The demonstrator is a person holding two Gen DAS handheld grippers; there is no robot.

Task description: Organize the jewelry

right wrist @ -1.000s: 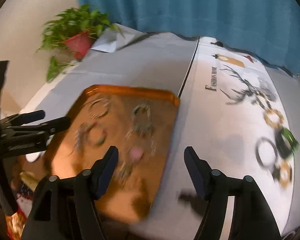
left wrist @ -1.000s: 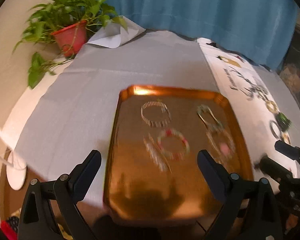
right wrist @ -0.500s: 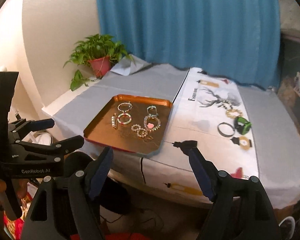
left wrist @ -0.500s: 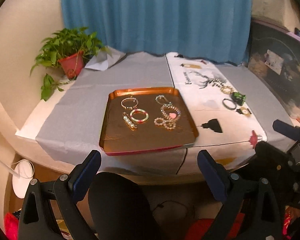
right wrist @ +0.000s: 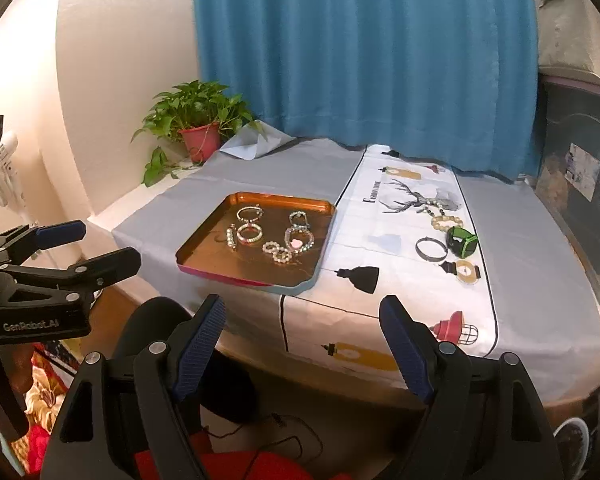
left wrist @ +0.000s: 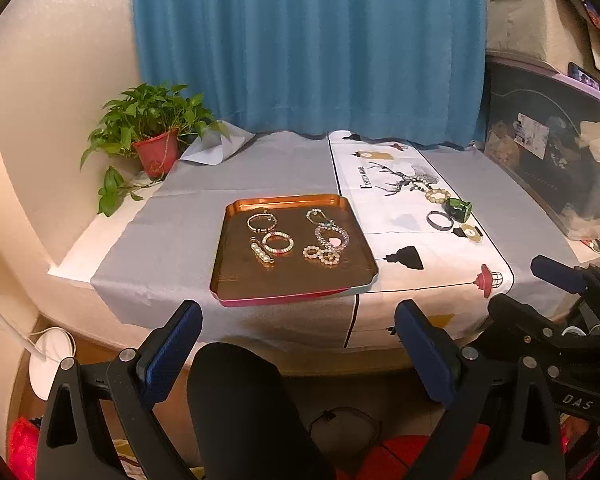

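Jewelry is split into two groups here, and the copper tray (left wrist: 296, 292) serves as the landmark. On the tray lie several pieces — beaded bracelets (left wrist: 278, 242), a pearl clip (left wrist: 263, 255) and a chain with a pink heart (left wrist: 334, 241) — spread apart rather than piled. To the right of the tray, on the printed cloth (left wrist: 400, 236), four more pieces sit in a loose line: a bead bracelet (right wrist: 446, 222), a green watch (right wrist: 463, 241), a dark bangle (right wrist: 431, 249) and a small gold-faced watch (right wrist: 467, 270).

Both tools are well back from the tray, below the table edge. The left gripper (left wrist: 298, 354) has its fingers wide apart and holds nothing; the right gripper (right wrist: 302, 350) is likewise spread and empty.

Judging from this layout, roughly half the work looks done — the tray is stocked, yet the four pieces on the cloth probably have to be carried over, if the tray is indeed the goal. The right tool is the nearer one to them.
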